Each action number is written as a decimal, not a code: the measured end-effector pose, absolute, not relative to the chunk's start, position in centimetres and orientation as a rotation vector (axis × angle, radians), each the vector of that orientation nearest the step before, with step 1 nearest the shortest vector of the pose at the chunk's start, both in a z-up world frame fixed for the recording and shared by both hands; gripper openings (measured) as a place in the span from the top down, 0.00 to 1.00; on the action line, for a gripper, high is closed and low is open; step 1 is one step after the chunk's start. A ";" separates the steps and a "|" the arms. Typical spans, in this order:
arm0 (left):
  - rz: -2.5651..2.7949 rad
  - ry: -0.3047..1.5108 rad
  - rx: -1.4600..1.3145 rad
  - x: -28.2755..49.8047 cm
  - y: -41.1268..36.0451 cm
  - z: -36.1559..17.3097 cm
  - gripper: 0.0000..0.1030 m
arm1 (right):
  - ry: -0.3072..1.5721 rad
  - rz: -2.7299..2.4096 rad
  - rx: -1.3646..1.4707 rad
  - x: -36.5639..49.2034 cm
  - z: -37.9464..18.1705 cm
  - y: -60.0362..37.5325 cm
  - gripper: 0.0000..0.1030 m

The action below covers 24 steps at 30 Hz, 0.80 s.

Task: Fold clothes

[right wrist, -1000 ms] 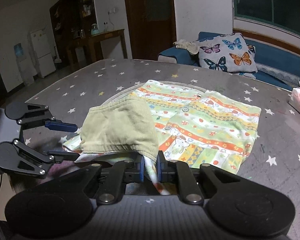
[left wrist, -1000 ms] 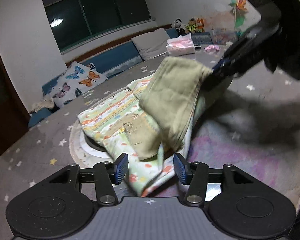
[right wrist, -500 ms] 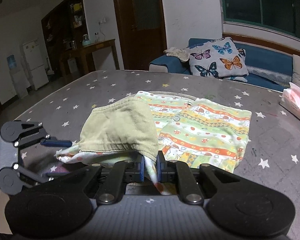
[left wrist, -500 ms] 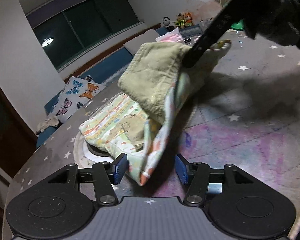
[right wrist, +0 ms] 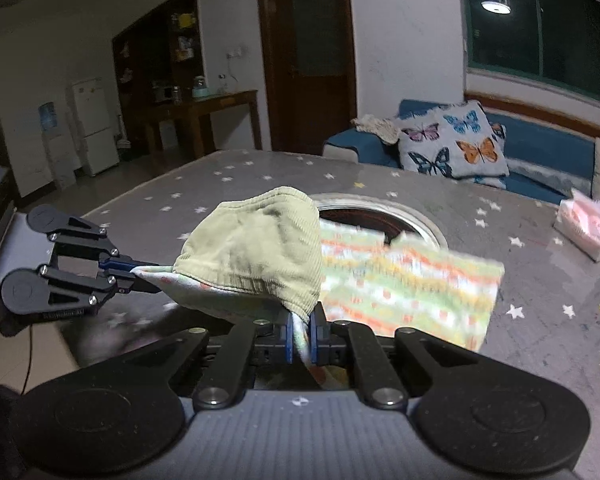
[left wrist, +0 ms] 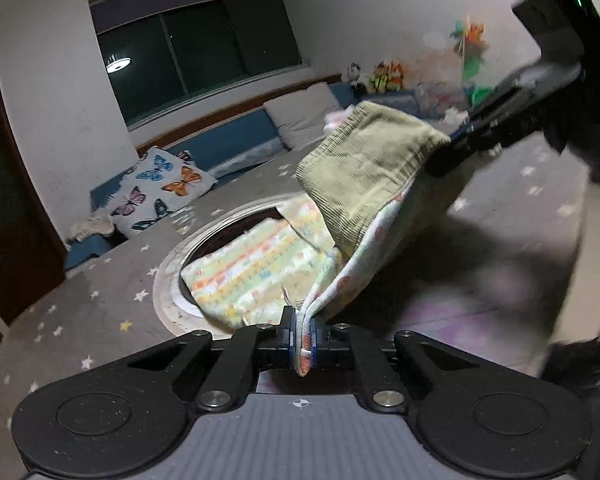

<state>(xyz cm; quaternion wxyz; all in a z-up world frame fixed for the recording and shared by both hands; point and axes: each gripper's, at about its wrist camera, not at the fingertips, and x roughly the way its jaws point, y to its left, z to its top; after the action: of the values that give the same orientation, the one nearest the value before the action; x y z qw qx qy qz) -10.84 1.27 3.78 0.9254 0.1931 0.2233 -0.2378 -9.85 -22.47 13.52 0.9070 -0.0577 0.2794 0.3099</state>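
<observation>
While both grippers clamp its near hem, the garment (right wrist: pixel 404 284) hangs stretched above the tabletop (right wrist: pixel 540 304). Left gripper (left wrist: pixel 303 340): fingers clenched on one printed corner. Right gripper (right wrist: pixel 301 336): fingers clenched on the other corner. An olive lining (right wrist: pixel 256 252) is folded over on top between them; the far edge trails over a round inset (left wrist: pixel 168 276).
</observation>
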 end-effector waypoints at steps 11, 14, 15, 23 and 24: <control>-0.424 0.477 0.281 -0.4 0.8 6.5 0.93 | 0.546 0.585 -0.168 -2.6 15.5 -22.2 0.94; -0.396 0.531 0.267 4.1 0.3 5.8 0.93 | 0.582 0.556 -0.158 1.5 14.9 -22.3 0.95; -0.386 0.544 0.273 5.2 -0.1 5.3 0.93 | 0.593 0.545 -0.162 2.9 14.5 -22.3 0.95; -0.310 0.670 0.280 13.2 -1.7 0.4 0.89 | 0.713 0.436 -0.117 11.0 8.6 -22.1 0.92; -0.302 0.679 0.279 13.5 -1.7 -0.2 0.89 | 0.727 0.421 -0.112 11.5 7.8 -22.3 0.89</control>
<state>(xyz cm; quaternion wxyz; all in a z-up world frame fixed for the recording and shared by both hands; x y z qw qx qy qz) 13.55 -1.71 -0.19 0.9222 0.1359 0.3308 -0.1471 11.52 -22.25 7.83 0.9116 -0.0541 0.3527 0.2040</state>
